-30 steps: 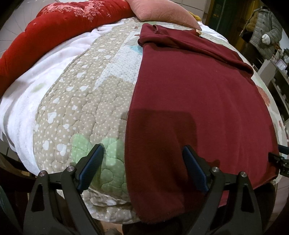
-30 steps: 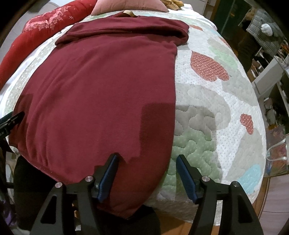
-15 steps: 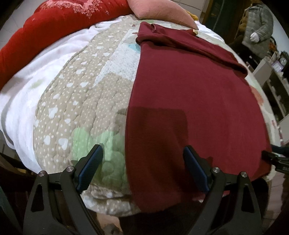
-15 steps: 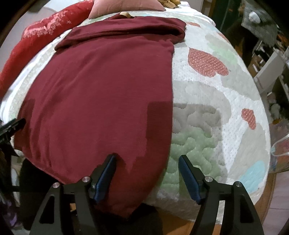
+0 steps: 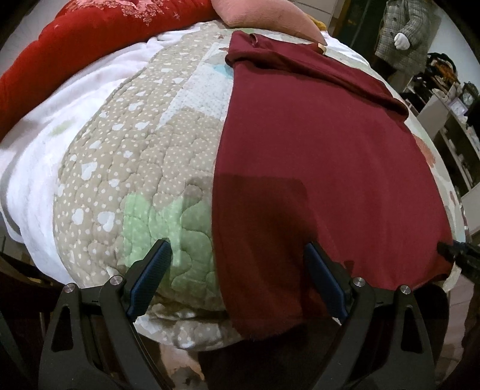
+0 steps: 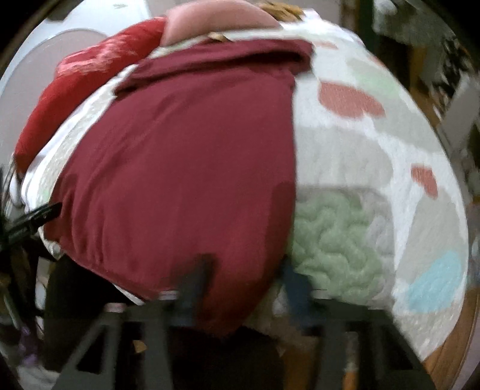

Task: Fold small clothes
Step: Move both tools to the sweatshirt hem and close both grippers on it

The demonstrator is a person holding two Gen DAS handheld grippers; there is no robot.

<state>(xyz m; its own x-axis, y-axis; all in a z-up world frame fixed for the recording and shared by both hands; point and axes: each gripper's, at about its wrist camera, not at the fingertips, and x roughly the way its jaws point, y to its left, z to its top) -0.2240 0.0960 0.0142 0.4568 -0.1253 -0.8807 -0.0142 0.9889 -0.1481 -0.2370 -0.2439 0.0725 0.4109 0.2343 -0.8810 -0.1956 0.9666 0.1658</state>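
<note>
A dark red garment (image 5: 318, 156) lies flat on a quilted bed, its sleeves folded across the far end and its hem hanging over the near edge. My left gripper (image 5: 237, 276) is open, straddling the garment's near left corner just above the bed edge. In the right wrist view the garment (image 6: 192, 168) fills the left half, badly blurred. My right gripper (image 6: 246, 279) is open over the garment's near right corner, its fingers spanning the hem edge. Each gripper's tip shows at the side of the other's view.
The patchwork quilt (image 5: 129, 168) covers the bed (image 6: 360, 168). A red cushion (image 5: 78, 45) and a pink pillow (image 5: 264, 15) lie at the far end. White blanket (image 5: 45, 132) at left. Shelves (image 5: 456, 132) stand to the right. Floor lies below the near edge.
Both grippers have moved lower and closer to the garment's hem at the near bed edge. The right wrist view has become blurred from fast motion. Both grippers stay open.
</note>
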